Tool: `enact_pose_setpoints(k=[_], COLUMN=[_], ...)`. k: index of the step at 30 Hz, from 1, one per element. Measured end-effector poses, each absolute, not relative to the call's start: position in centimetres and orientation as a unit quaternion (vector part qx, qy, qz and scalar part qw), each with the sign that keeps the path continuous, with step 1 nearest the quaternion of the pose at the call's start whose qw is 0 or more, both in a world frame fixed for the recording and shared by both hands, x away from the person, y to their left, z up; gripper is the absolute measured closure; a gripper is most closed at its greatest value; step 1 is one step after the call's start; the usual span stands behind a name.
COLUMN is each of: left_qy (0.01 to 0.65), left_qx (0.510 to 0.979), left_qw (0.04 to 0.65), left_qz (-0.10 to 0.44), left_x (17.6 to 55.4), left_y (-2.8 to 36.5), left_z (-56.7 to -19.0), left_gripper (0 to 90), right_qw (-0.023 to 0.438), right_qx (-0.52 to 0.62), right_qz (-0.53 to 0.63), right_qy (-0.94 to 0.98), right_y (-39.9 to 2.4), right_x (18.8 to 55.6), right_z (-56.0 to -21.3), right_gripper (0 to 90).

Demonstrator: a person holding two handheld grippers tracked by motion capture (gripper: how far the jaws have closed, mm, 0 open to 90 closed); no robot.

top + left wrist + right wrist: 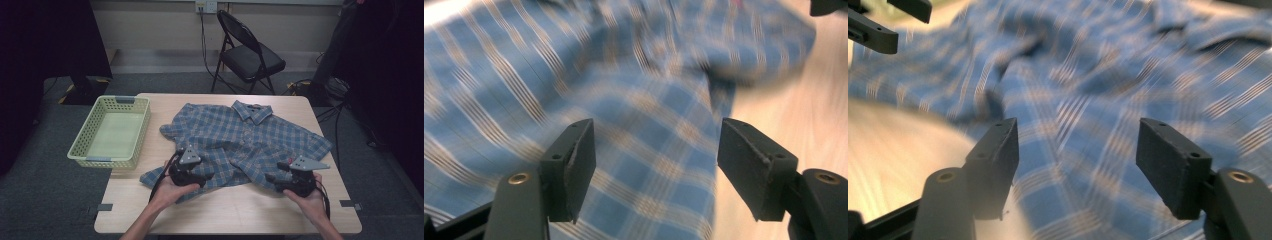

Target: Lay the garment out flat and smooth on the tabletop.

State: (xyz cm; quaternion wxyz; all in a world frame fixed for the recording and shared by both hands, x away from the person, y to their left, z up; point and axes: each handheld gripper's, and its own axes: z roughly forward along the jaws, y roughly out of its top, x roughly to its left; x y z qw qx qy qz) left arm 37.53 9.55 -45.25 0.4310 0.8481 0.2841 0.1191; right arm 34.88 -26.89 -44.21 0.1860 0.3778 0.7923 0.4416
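A blue checked shirt point(240, 142) is lying spread out in the middle of the worktop point(225, 210); the left tool point(200, 176) is sitting at the shirt's near hem, jaws wide apart and holding nothing; the right tool point(272, 179) is sitting near the worktop's right edge, also open and empty; a green basket point(112, 131) is resting at the left edge.

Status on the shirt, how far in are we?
Early. Done: blue plaid shirt lies spread face up on the table, collar away. In hand: left gripper and right gripper at its near hem, jaws open, nothing gripped. Left: folding; green basket holds nothing.
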Motion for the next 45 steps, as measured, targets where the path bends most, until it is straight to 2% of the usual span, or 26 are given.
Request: enact_pose_setpoints(k=[3,9,14,15,16,18,19,21,23,28,33,39,41,45], left_qy=[0.276,0.252,0.257,0.262,0.266,0.271,0.272,0.271,0.263,0.221,0.216,0.225,0.237,0.278], left_qx=[0.867,0.891,0.888,0.886,0.883,0.880,0.880,0.882,0.887,0.885,0.860,0.839,0.833,0.828], left_qw=[0.400,0.354,0.360,0.363,0.366,0.364,0.362,0.362,0.362,0.406,0.458,0.486,0.483,0.471], left_qz=[0.109,0.128,0.127,0.125,0.122,0.138,0.139,0.134,0.113,0.063,0.059,0.102,0.128,0.125], left_x=[37.1,36.9,37.0,37.1,37.1,37.1,37.1,37.1,36.9,35.7,35.1,36.4,37.3,40.1], left_y=[9.0,7.5,7.7,7.8,8.0,8.4,8.6,8.9,9.0,10.0,11.1,10.9,10.4,10.0], left_z=[-47.1,-48.9,-49.1,-49.1,-49.2,-48.9,-48.9,-48.7,-48.6,-46.8,-44.2,-41.5,-40.9,-41.5], left_gripper=[31.9,28.8,26.3,26.4,32.4,52.3,52.3,64.3,78.7,85.7,86.8,86.9,86.9,86.9], right_qw=[0.168,0.183,0.201,0.205,0.205,0.218,0.218,0.210,0.179,0.133,0.115,0.153,0.170,0.203], right_qx=[0.367,0.358,0.352,0.354,0.371,0.381,0.381,0.383,0.376,0.363,0.355,0.355,0.358,0.372], right_qz=[0.420,0.384,0.355,0.347,0.349,0.344,0.344,0.355,0.377,0.405,0.436,0.465,0.462,0.449], right_qy=[0.813,0.831,0.843,0.844,0.836,0.830,0.830,0.827,0.827,0.829,0.819,0.797,0.793,0.787], right_y=[-26.3,-25.4,-25.0,-25.0,-25.1,-25.4,-25.4,-25.8,-26.4,-27.5,-28.8,-30.2,-30.2,-29.8], right_x=[34.7,35.0,35.3,35.4,35.6,35.6,35.6,35.6,35.2,33.5,32.1,32.7,33.9,37.2], right_z=[-46.4,-48.4,-49.1,-49.3,-49.4,-49.2,-49.2,-49.1,-48.4,-47.2,-45.5,-42.3,-41.5,-40.5], right_gripper=[24.8,22.1,24.2,26.2,37.4,56.5,56.5,69.1,79.4,83.9,84.9,84.9,84.7,84.1])
